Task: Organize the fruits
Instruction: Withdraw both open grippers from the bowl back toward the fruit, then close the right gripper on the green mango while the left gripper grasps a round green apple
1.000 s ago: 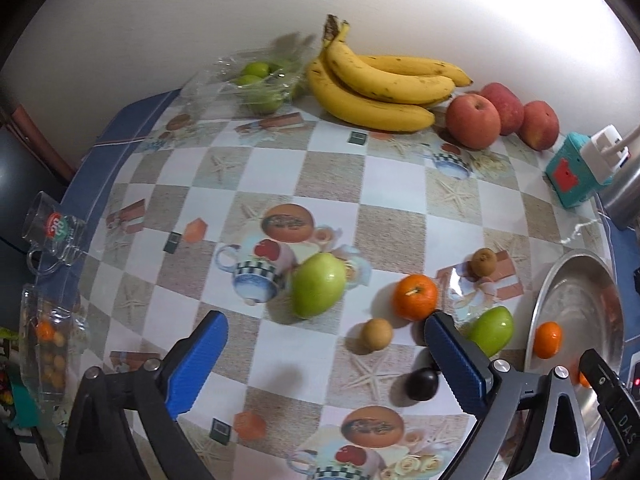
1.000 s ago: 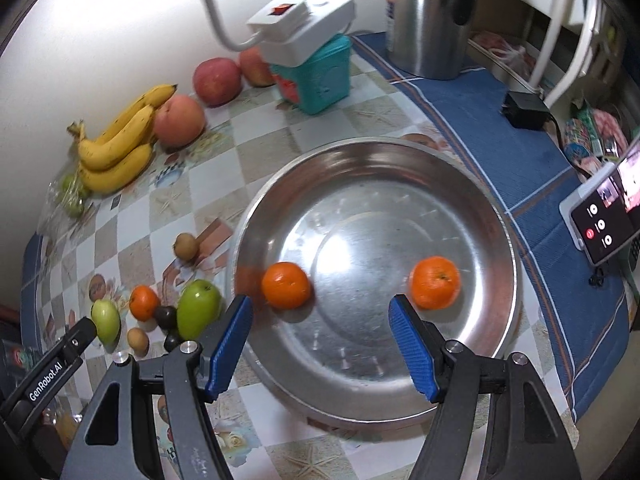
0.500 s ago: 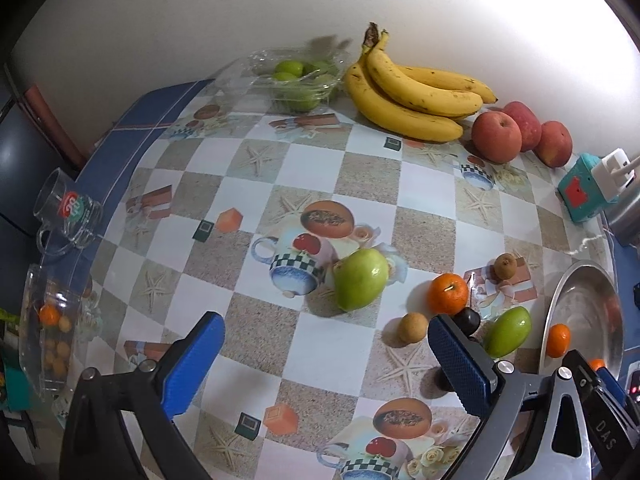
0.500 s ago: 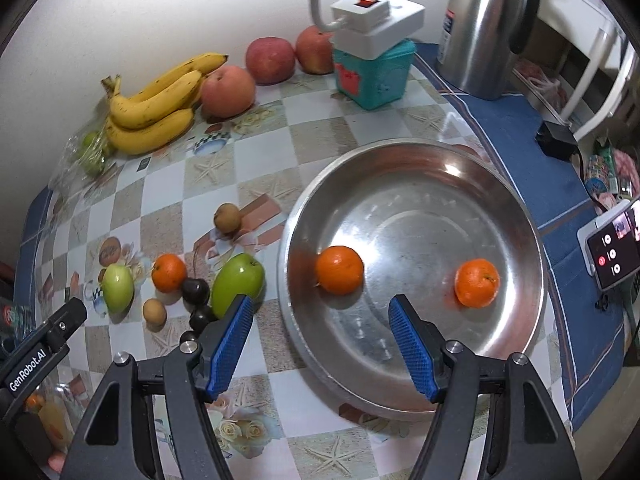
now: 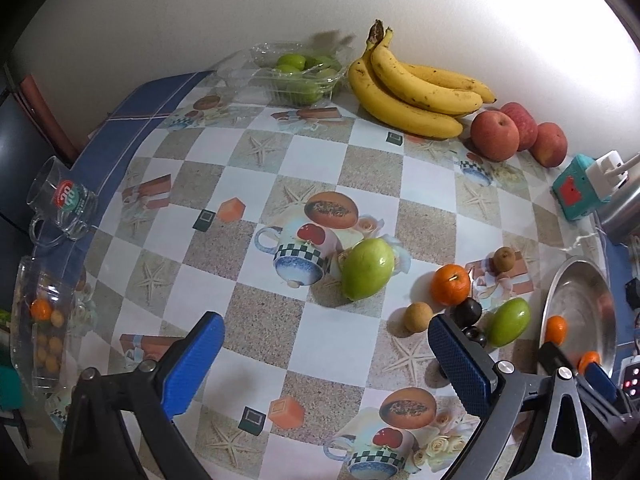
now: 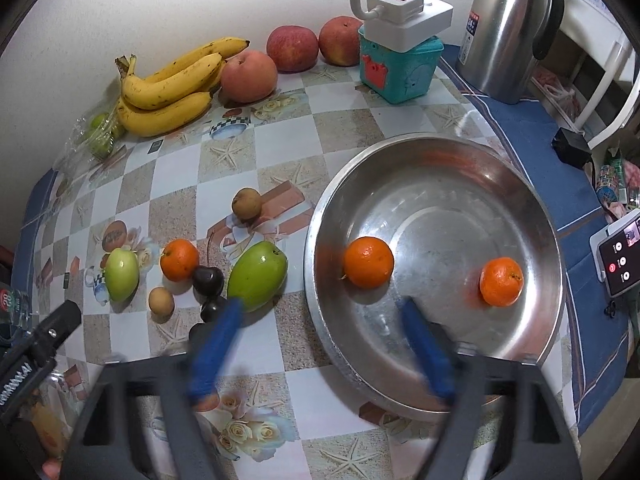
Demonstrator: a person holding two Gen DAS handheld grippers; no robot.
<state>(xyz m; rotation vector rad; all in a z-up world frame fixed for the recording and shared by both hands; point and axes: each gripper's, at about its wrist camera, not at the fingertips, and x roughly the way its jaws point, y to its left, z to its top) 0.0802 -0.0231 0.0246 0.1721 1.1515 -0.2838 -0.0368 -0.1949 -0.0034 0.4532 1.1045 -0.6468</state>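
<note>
A steel bowl (image 6: 440, 140) holds two oranges (image 6: 368, 262) (image 6: 501, 281). Left of it on the checked tablecloth lie a green fruit (image 6: 258, 276), dark cherries (image 6: 208, 280), a third orange (image 6: 179, 259), a smaller green fruit (image 6: 121, 274) and two small brown fruits (image 6: 161, 300) (image 6: 247, 203). My right gripper (image 6: 320, 308) hangs over the bowl's left rim, its blurred jaws opening, nothing held. My left gripper (image 5: 324, 356) stands open and empty above bare cloth, in front of the green fruit (image 5: 367, 268) and the orange (image 5: 450, 284).
Bananas (image 6: 172, 84) and red apples (image 6: 292, 48) line the wall. A teal box with a power strip (image 6: 394, 68) and a steel kettle (image 6: 508, 28) stand behind the bowl, a phone (image 6: 618, 264) to its right. A glass mug (image 5: 60, 204) and plastic fruit boxes (image 5: 300, 76) (image 5: 40, 332) sit left.
The right gripper's fingers have spread wider and now look blurred. Its view has swung left, bringing the loose fruits closer. The left view has shifted slightly, and fruits there sit further right.
</note>
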